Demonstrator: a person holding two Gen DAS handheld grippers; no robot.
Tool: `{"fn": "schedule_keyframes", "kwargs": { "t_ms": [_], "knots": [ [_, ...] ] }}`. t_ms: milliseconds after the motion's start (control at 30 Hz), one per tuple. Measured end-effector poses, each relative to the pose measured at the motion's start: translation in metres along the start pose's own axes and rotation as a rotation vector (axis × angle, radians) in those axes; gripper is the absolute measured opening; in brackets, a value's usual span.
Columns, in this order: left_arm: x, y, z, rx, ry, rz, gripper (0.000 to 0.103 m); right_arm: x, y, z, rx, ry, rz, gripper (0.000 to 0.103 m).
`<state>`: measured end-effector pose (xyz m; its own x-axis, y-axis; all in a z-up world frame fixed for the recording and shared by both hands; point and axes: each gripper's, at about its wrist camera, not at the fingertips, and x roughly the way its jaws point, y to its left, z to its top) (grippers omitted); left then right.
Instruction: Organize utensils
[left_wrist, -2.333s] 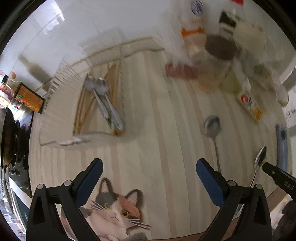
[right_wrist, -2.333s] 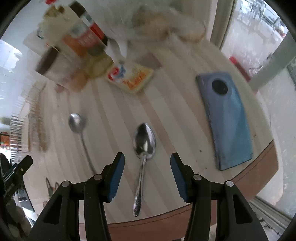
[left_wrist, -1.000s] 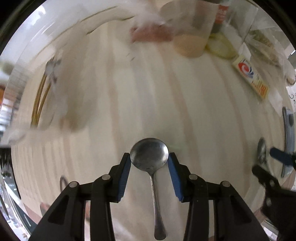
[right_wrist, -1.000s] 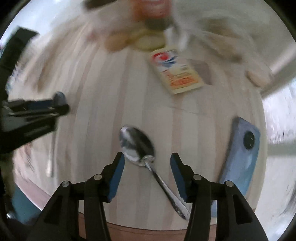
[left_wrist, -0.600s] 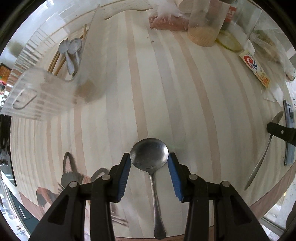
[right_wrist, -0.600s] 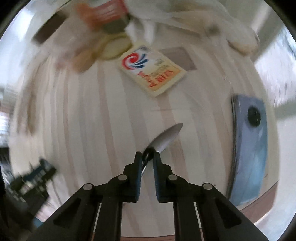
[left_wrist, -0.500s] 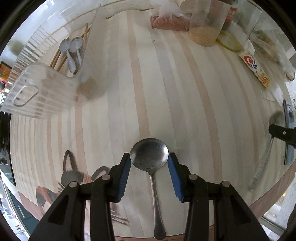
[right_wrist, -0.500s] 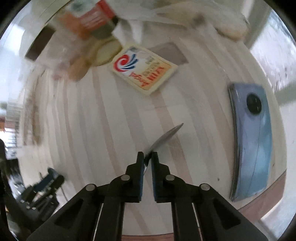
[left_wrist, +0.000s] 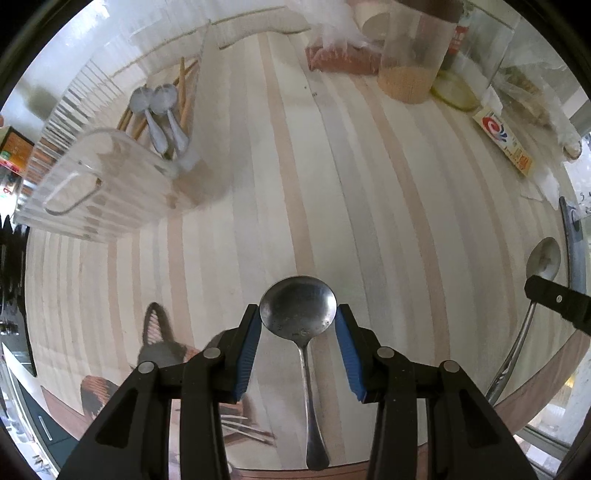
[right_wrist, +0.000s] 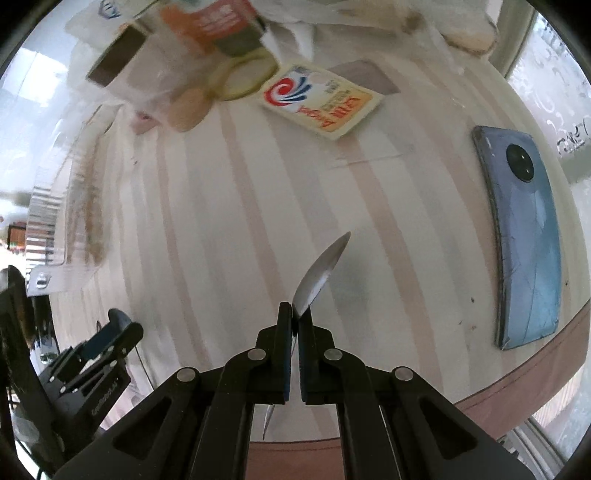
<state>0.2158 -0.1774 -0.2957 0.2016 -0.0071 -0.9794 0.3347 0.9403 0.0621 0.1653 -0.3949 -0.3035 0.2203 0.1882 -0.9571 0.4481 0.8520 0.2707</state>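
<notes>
Left wrist view, upper left of frame: clear ribbed utensil tray (left_wrist: 92, 192) on the striped table (left_wrist: 280, 166), two spoons (left_wrist: 162, 118) and wooden chopsticks (left_wrist: 183, 85) already inside it. Bottom centre: my left gripper (left_wrist: 298, 325) has its blue pads (left_wrist: 248, 343) pinching the bowl of a round soup spoon (left_wrist: 298, 312), handle running back toward the camera; it looks lifted off the table. Far right of that frame: the second spoon (left_wrist: 543, 258) clamped by the other gripper's black finger, dark phone edge just beyond it. Right wrist view, lower left: the left gripper seen from outside; centre: my right gripper (right_wrist: 294, 321) is clamped tight on an oval spoon (right_wrist: 325, 266) near the neck, bowl sticking up and right on edge; right side: blue phone (right_wrist: 524, 236); top: sachet (right_wrist: 321, 99), jars and bags, all blurred. I judge the step as carrying both spoons over to the tray. To do it well I'd take the left one first, since the pads hold only the curved bowl rim and that could slip or swivel; keep it level, line the handle up with the spoons lying in there, lower below the tray wall before releasing. Then bring the right one across, clear of the jars.
</notes>
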Motion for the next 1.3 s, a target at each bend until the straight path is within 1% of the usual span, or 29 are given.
{"fn": "schedule_keyframes", "kwargs": {
  "t_ms": [200, 233, 333, 500, 667, 700, 733, 800, 900, 933, 1000, 1033, 1100, 1133, 1167, 1233, 1300],
  "knots": [
    [-0.019, 0.007, 0.001, 0.005, -0.046, -0.001, 0.038, -0.01, 0.022, -0.005, -0.029, -0.026, 0.016, 0.003],
    [-0.024, 0.009, 0.001, 0.005, -0.058, -0.003, 0.038, -0.016, 0.019, -0.007, -0.033, -0.031, 0.017, 0.003],
    [-0.039, 0.015, 0.003, 0.003, -0.085, -0.011, 0.038, -0.027, 0.029, -0.008, -0.048, -0.058, 0.022, 0.003],
    [-0.064, 0.013, 0.015, -0.003, -0.146, -0.022, 0.038, -0.047, 0.041, -0.006, -0.072, -0.101, 0.032, 0.003],
    [-0.094, 0.024, 0.025, -0.016, -0.21, -0.035, 0.038, -0.067, 0.054, -0.001, -0.093, -0.147, 0.052, 0.003],
    [-0.101, 0.026, 0.025, -0.02, -0.221, -0.038, 0.036, -0.071, 0.057, 0.0, -0.096, -0.156, 0.057, 0.003],
    [-0.106, 0.029, 0.028, -0.023, -0.232, -0.045, 0.001, -0.077, 0.062, 0.002, -0.101, -0.168, 0.065, 0.003],
    [-0.118, 0.038, 0.035, -0.042, -0.242, -0.08, 0.0, -0.084, 0.071, 0.004, -0.11, -0.185, 0.077, 0.003],
    [-0.13, 0.048, 0.042, -0.057, -0.272, -0.091, 0.0, -0.096, 0.088, 0.011, -0.136, -0.214, 0.092, 0.003],
    [-0.133, 0.053, 0.044, -0.074, -0.274, -0.114, 0.0, -0.099, 0.093, 0.013, -0.145, -0.224, 0.091, 0.003],
    [-0.134, 0.067, 0.042, -0.116, -0.272, -0.166, 0.001, -0.101, 0.101, 0.016, -0.157, -0.23, 0.089, 0.003],
    [-0.13, 0.076, 0.039, -0.137, -0.257, -0.203, 0.002, -0.101, 0.104, 0.017, -0.16, -0.233, 0.087, 0.003],
    [-0.115, 0.085, 0.034, -0.159, -0.21, -0.241, 0.012, -0.097, 0.106, 0.017, -0.16, -0.228, 0.08, 0.003],
    [-0.107, 0.088, 0.031, -0.164, -0.188, -0.249, 0.027, -0.094, 0.105, 0.017, -0.156, -0.222, 0.074, 0.003],
    [-0.097, 0.09, 0.028, -0.171, -0.161, -0.253, 0.039, -0.088, 0.101, 0.016, -0.144, -0.21, 0.068, 0.003],
    [-0.083, 0.09, 0.022, -0.181, -0.121, -0.271, 0.04, -0.074, 0.09, 0.014, -0.119, -0.179, 0.059, 0.003],
    [-0.067, 0.077, 0.024, -0.162, -0.073, -0.291, 0.04, -0.06, 0.077, 0.012, -0.097, -0.151, 0.046, 0.003]
  ]
}}
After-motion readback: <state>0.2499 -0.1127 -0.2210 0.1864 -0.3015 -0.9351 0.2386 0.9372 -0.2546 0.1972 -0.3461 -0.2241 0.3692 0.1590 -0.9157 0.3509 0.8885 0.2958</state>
